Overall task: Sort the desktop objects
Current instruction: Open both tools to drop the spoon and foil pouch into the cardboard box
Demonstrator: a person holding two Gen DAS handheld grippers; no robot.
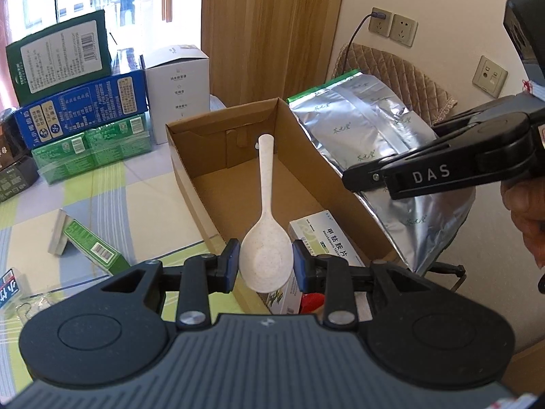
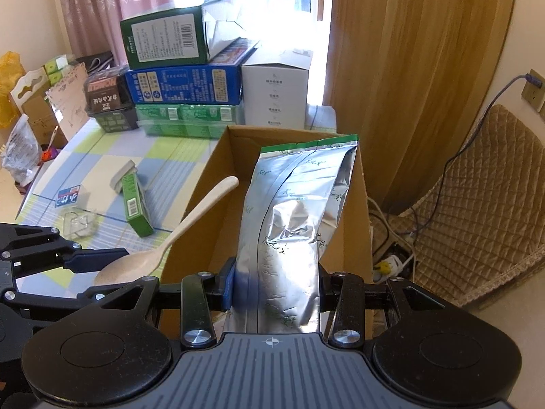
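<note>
As both grippers converge on the brown cardboard box [image 1: 238,170], 2 items await sorting.
Left gripper [image 1: 265,266] fingers clamp the white plastic spoon [image 1: 265,225]; right gripper [image 2: 276,284] fingers clamp the silver foil pouch [image 2: 296,211].

Crinkled glossy foil bag [image 2: 289,225], matt cardboard box [image 2: 204,204]

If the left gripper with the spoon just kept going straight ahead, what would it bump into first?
Probably the far end wall of the cardboard box: the left gripper points along the box, and the white spoon it holds leads. Depth is uncertain.
</note>
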